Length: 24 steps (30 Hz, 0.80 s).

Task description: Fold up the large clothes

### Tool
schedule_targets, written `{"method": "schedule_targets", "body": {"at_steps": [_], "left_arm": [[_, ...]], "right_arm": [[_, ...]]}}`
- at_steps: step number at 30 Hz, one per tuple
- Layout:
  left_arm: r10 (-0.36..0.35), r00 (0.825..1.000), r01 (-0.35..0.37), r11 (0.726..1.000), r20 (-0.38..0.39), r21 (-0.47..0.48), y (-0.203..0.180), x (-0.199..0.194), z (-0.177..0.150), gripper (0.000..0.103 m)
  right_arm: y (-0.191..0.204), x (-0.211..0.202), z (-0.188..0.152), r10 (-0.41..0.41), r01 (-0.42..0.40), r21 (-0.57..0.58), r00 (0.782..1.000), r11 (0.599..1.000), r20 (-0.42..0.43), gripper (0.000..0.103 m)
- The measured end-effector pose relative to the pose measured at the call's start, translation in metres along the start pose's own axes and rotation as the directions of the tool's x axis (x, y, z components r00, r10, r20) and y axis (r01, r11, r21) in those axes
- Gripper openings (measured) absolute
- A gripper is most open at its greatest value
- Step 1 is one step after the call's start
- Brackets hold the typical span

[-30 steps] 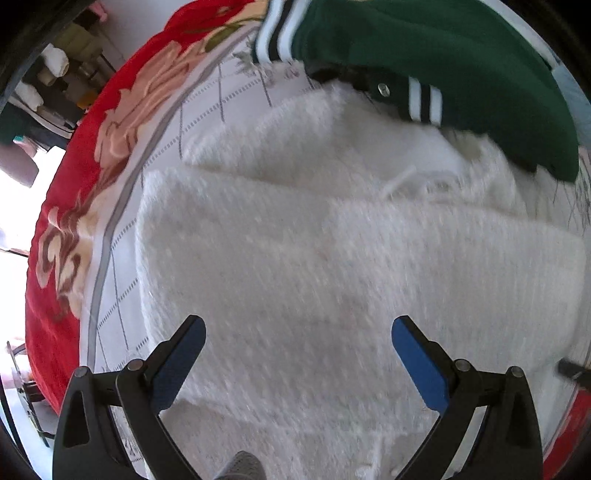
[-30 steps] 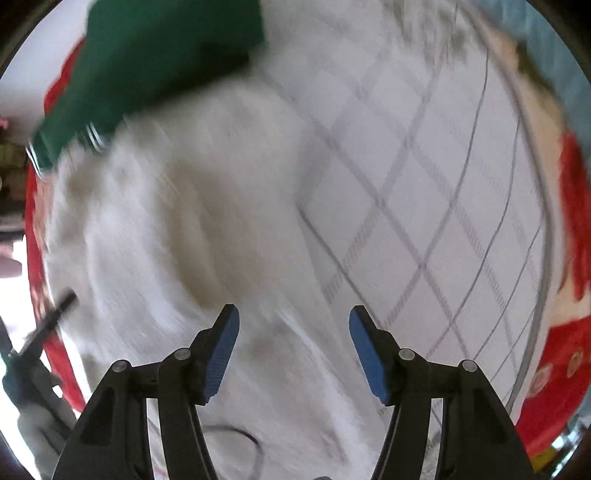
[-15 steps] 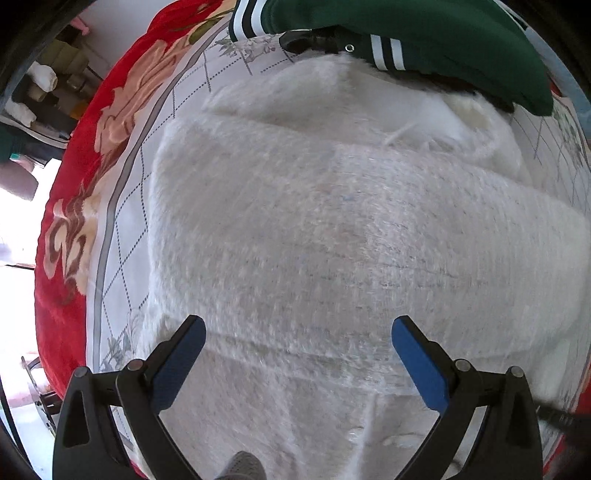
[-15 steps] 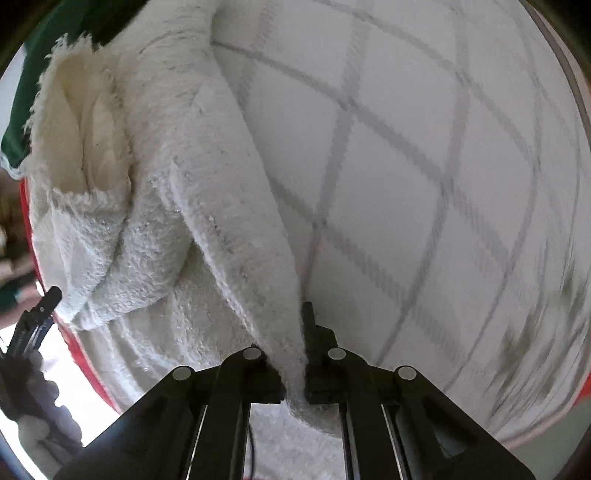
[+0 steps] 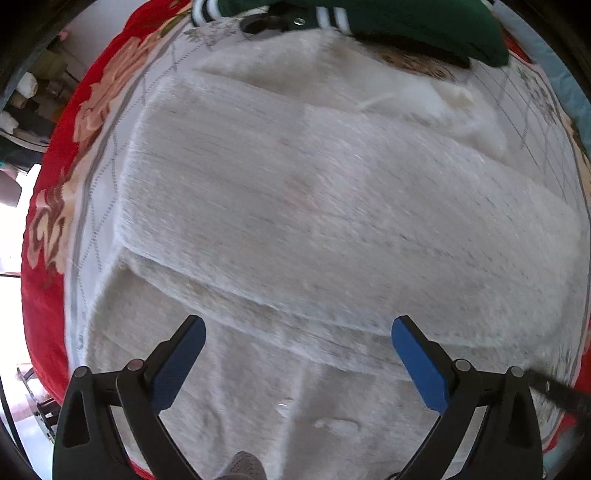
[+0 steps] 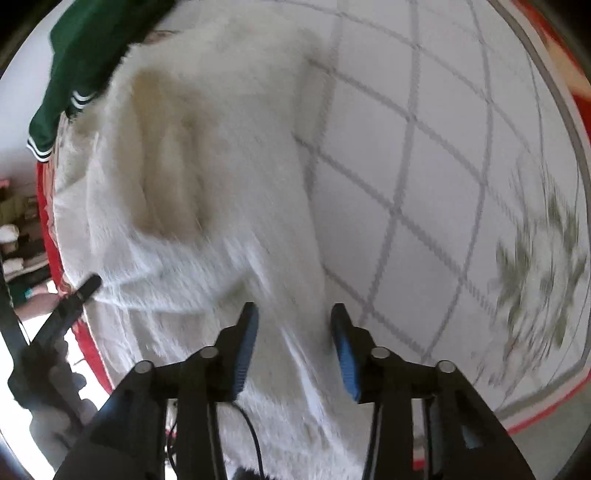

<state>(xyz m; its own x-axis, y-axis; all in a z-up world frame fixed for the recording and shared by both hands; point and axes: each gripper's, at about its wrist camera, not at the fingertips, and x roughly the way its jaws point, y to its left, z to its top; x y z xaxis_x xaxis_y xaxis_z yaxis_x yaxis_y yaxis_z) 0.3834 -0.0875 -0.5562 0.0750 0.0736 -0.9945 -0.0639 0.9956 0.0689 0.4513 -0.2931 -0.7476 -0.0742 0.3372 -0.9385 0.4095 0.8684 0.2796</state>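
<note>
A large white fluffy garment (image 5: pixel 332 221) lies spread on the bed with a sleeve folded across its body; it also shows in the right wrist view (image 6: pixel 192 206). My left gripper (image 5: pixel 297 334) is open and empty, hovering over the garment's lower part. My right gripper (image 6: pixel 293 328) is open, its jaws a moderate gap apart, astride the garment's right edge, which lies between the blue pads (image 6: pixel 341 347) unpinched. The left gripper's tip (image 6: pixel 86 286) shows at the left of the right wrist view.
A dark green garment with white stripes (image 5: pixel 406 26) lies at the far end, overlapping the white one; it also shows in the right wrist view (image 6: pixel 85 48). The bedspread is white grid-quilted (image 6: pixel 443 184) with a red floral border (image 5: pixel 48 206). Cluttered shelves (image 5: pixel 26 96) stand at left.
My right gripper was shut on the garment's edge half a second ago and has now opened, letting it drop. The left gripper drew closer over the garment, staying open.
</note>
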Motion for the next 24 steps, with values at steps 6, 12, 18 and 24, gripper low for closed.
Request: {"method": "schedule_targets", "body": {"at_steps": [6, 12, 18, 24], "left_arm": [[-0.01, 0.999, 0.012, 0.999, -0.048, 0.041, -0.031, 0.032, -0.017, 0.103], [-0.042, 0.997, 0.043, 0.999, -0.065, 0.019, -0.033, 0.051, -0.015, 0.103], [-0.056, 0.996, 0.058, 0.998, -0.076, 0.023, -0.03, 0.054, -0.009, 0.103], [-0.063, 0.994, 0.066, 0.997, -0.086, 0.034, -0.025, 0.06, 0.009, 0.103]], "right_arm": [[0.019, 0.015, 0.034, -0.112, 0.114, -0.077, 0.993, 0.991, 0.021, 0.044], [0.025, 0.025, 0.036, -0.095, 0.097, -0.065, 0.995, 0.993, 0.028, 0.045], [-0.03, 0.0, 0.023, -0.052, 0.053, -0.013, 0.997, 0.999, 0.05, 0.032], [-0.081, 0.002, 0.01, 0.02, -0.043, 0.251, 0.995, 0.967, 0.093, 0.026]]}}
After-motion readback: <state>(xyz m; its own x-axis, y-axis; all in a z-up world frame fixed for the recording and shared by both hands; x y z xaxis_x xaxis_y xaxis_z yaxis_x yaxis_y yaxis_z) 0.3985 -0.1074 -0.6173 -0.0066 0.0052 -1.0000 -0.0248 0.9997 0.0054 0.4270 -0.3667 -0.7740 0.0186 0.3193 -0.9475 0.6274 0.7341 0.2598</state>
